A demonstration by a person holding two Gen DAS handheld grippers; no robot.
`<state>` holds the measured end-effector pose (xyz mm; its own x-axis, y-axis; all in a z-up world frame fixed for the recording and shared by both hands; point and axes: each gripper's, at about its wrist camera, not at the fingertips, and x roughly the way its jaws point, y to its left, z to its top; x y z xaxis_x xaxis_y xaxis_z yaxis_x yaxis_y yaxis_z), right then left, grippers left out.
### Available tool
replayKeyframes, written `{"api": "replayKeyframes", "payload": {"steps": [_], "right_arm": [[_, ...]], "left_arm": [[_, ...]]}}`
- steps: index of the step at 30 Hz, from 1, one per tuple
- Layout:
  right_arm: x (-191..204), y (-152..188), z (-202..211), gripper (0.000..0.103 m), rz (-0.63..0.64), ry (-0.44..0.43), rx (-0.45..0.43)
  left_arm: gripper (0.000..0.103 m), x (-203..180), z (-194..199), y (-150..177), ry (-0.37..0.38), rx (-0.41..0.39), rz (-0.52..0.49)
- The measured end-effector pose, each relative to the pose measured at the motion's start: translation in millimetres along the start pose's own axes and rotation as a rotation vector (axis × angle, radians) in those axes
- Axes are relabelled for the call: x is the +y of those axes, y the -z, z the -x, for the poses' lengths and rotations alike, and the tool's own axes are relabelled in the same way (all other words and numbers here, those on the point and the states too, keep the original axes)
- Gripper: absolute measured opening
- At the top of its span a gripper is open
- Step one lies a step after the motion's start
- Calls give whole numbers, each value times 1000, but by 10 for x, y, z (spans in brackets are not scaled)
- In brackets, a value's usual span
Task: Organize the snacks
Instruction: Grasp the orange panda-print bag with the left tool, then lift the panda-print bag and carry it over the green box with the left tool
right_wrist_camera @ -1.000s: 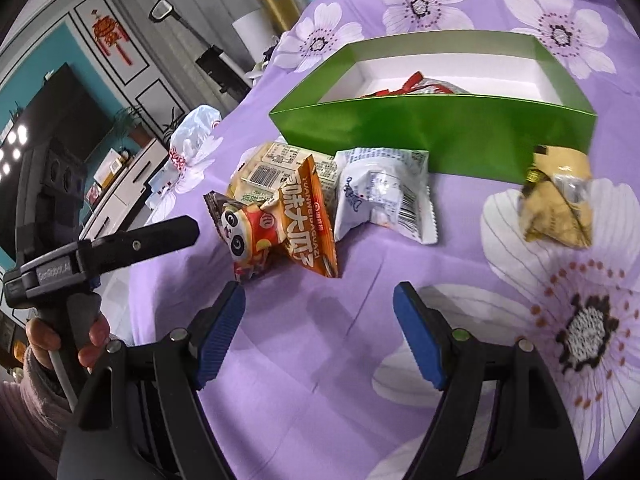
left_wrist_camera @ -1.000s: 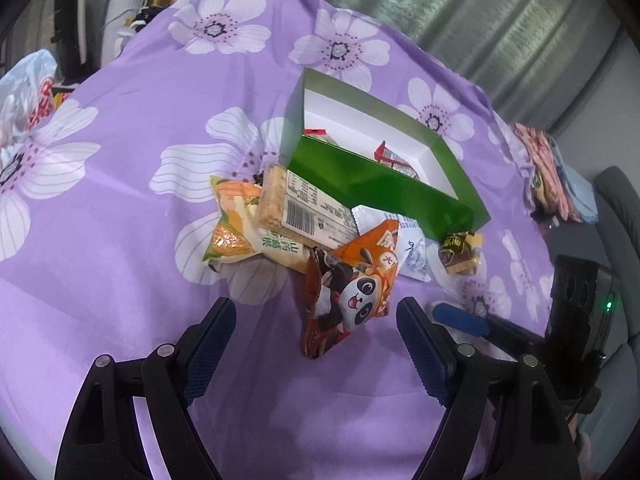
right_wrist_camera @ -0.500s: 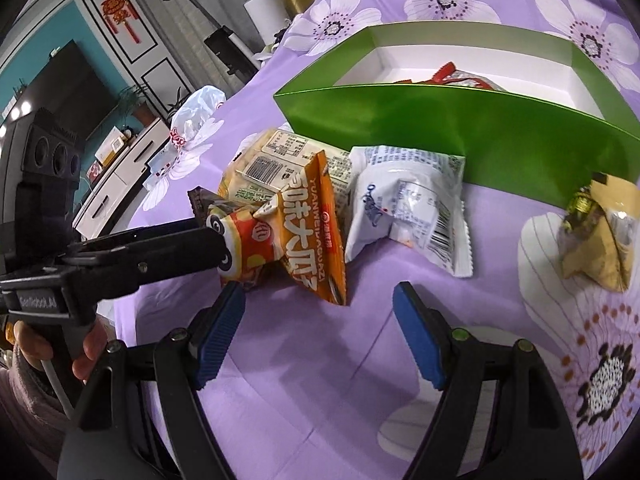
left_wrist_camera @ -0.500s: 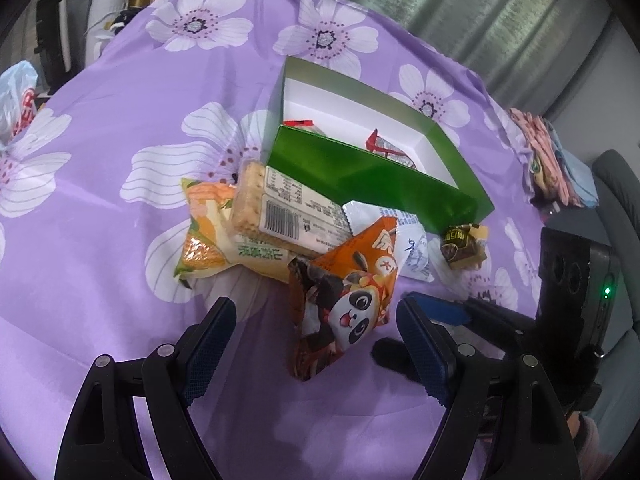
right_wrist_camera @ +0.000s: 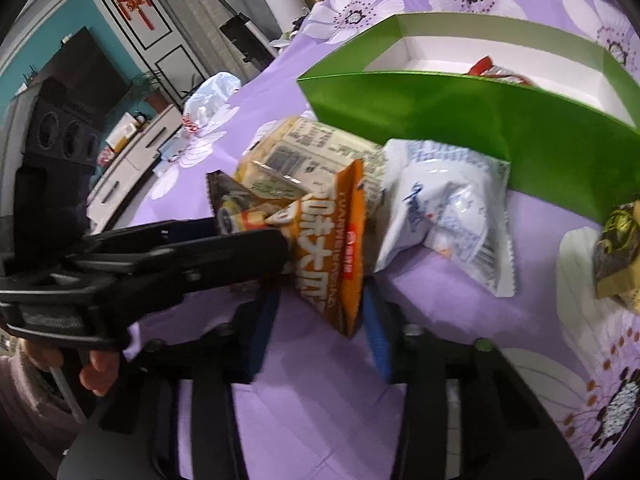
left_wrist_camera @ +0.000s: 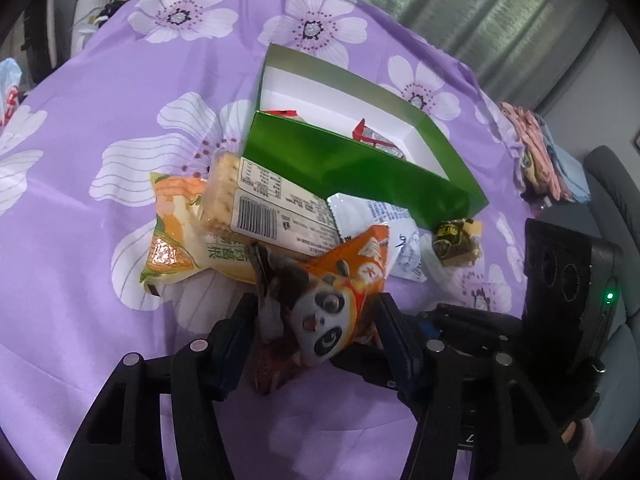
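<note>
Both grippers are closing on the orange panda snack bag (left_wrist_camera: 332,300) at once: the left gripper (left_wrist_camera: 316,320) has it between its narrowing fingers, the right gripper (right_wrist_camera: 320,320) pinches in on its lower edge. The bag sits on the purple flowered cloth (left_wrist_camera: 100,80), just before the green box (left_wrist_camera: 360,168), leaning on the other packets (left_wrist_camera: 260,208).

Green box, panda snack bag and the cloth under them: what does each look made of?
Green box: likely thin cardboard with glossy green outside and matt white inside; it shows sharp folds and sheen. Panda snack bag: crinkly printed plastic film, with highlights and a crimped edge seam. Purple floral cloth: soft woven fabric, matt, lying in shallow wrinkles.
</note>
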<state>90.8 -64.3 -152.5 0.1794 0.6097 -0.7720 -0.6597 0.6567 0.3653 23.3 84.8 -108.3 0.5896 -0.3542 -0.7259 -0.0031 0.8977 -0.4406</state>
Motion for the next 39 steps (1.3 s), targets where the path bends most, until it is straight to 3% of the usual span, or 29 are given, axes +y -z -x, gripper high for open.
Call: {"api": "replayKeyframes", "payload": {"steps": [4,7,10,20,39], "right_arm": [[-9,36,20,31,-28,-6,-9],[-27,84,42,25,-58,-53,-9],[57,126,53,20,-35,-43,-9],[235,215,369,19,-31,-88,-73],[337,390,905,19,-12,-74,-167]], "left_arm": [[48,16,-10,30,-3,10,3],[48,15,9,63,1,11,5],[48,-25,54,85,-20,2,-7],[48,-300,376,126,-51,-59,-82],[48,-725,681,186,-45,-102,-168]]}}
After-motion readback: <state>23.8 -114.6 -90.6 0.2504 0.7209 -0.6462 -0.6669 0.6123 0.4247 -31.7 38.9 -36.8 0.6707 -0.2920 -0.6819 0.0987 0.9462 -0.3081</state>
